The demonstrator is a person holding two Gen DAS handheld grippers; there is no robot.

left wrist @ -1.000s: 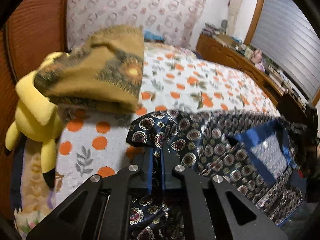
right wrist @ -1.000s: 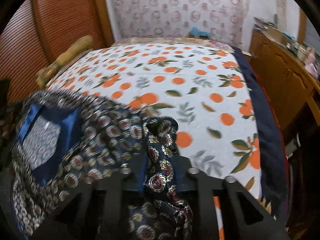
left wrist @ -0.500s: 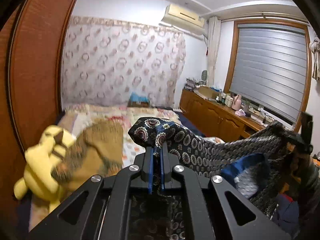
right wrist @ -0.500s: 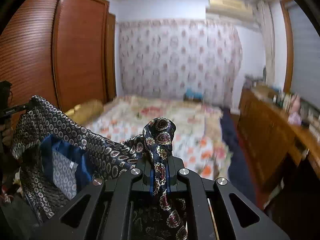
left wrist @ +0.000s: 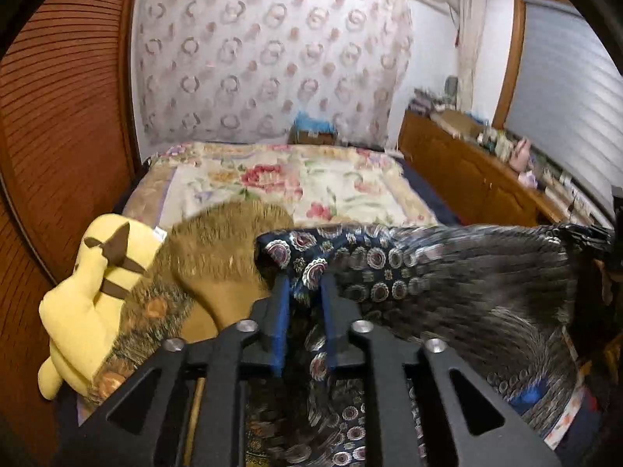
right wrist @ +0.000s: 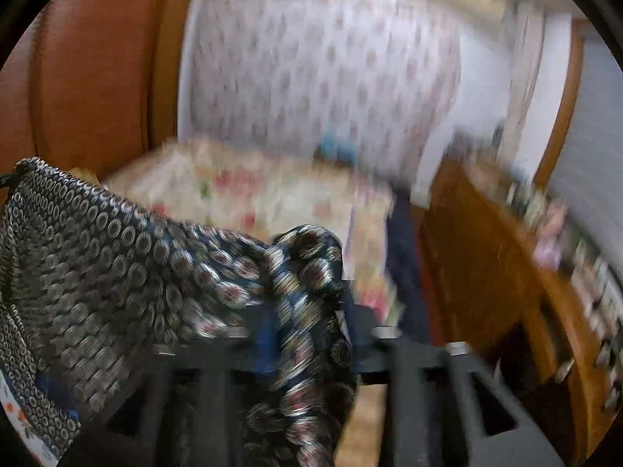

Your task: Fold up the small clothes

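one patterned garment, one yellow plush toy

Right wrist view smeared throughout by motion blur. Right gripper fingertips covered by draped patterned garment; pad contact with cloth cannot be judged. Items on wooden dresser reduced to streaks. In left wrist view, garment's right half blurred, lower part cut off by frame edge. Yellow plush toy partly overlapped by brown blanket.

Both jaws just opened: left gripper and right gripper now loose around the garment, cloth between them. Views tipped down; bed back in frame.
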